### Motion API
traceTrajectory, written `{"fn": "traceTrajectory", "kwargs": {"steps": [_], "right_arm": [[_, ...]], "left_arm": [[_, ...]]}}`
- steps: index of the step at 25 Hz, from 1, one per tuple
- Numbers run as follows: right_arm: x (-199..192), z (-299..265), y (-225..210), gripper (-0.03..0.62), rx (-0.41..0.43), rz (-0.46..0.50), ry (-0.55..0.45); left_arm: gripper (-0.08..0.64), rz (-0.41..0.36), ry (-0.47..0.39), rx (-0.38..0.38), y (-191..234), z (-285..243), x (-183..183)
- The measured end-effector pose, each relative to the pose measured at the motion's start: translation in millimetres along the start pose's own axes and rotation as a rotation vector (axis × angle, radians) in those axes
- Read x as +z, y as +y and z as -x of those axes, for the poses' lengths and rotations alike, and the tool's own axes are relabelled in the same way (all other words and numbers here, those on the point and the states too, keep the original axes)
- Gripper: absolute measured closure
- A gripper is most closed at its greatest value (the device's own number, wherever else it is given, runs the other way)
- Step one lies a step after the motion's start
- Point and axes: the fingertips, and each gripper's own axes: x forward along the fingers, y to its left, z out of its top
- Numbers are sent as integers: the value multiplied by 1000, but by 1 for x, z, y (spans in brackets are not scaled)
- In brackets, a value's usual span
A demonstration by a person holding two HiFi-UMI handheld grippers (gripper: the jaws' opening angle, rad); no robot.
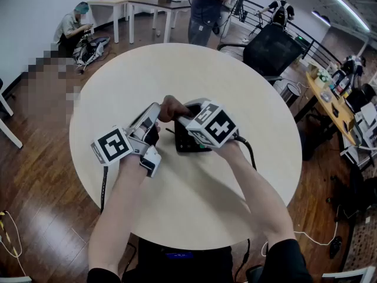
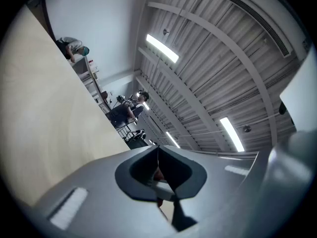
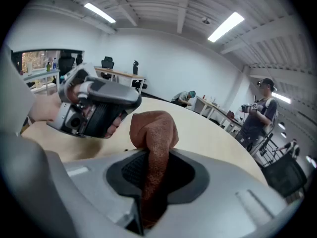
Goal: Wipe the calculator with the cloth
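A black calculator (image 1: pixel 187 143) lies flat at the middle of the round pale table (image 1: pixel 177 217), partly hidden under my right gripper (image 1: pixel 179 118). That gripper is shut on a rust-brown cloth (image 3: pixel 154 125), which bulges out past its fingertips (image 3: pixel 148 155) and shows as a brown wad (image 1: pixel 171 107) above the calculator's far end. My left gripper (image 1: pixel 154 112) is just left of the cloth, tilted upwards. Its jaws are shut (image 2: pixel 158 155), with only a small brownish speck low in the slit. From the right gripper view, the left gripper (image 3: pixel 94 108) sits beside the cloth in a hand.
A black office chair (image 1: pixel 271 49) stands beyond the table's far right edge. One person (image 1: pixel 203 10) stands by white desks (image 1: pixel 123 5) at the back, and another (image 1: pixel 70 31) crouches at the far left. A cluttered bench (image 1: pixel 336 93) runs along the right.
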Motion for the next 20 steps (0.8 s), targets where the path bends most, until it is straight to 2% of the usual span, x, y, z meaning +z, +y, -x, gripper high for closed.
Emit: {"fn": "traceTrajectory", "kwargs": {"steps": [4, 9, 12, 15, 17, 18, 20], "right_arm": [[-13, -10, 1, 508, 15, 57, 74], [-41, 16, -28, 508, -19, -27, 91], [-75, 37, -55, 508, -81, -99, 133], [-105, 62, -85, 508, -190, -154, 185], [-100, 72, -90, 508, -226, -169, 151], [-89, 71, -84, 508, -214, -162, 114], [-57, 58, -59, 508, -135, -126, 33]], "left_arm": [[561, 36, -27, -1, -2, 2, -7], [561, 30, -15, -4, -2, -1, -8], [561, 25, -10, -3, -3, 0, -8], [561, 26, -6, -4, -3, -1, -8], [561, 28, -3, -4, -2, 0, -8], [561, 28, -1, -3, -2, 0, -8], [561, 28, -1, -2, -1, 0, -8]]}}
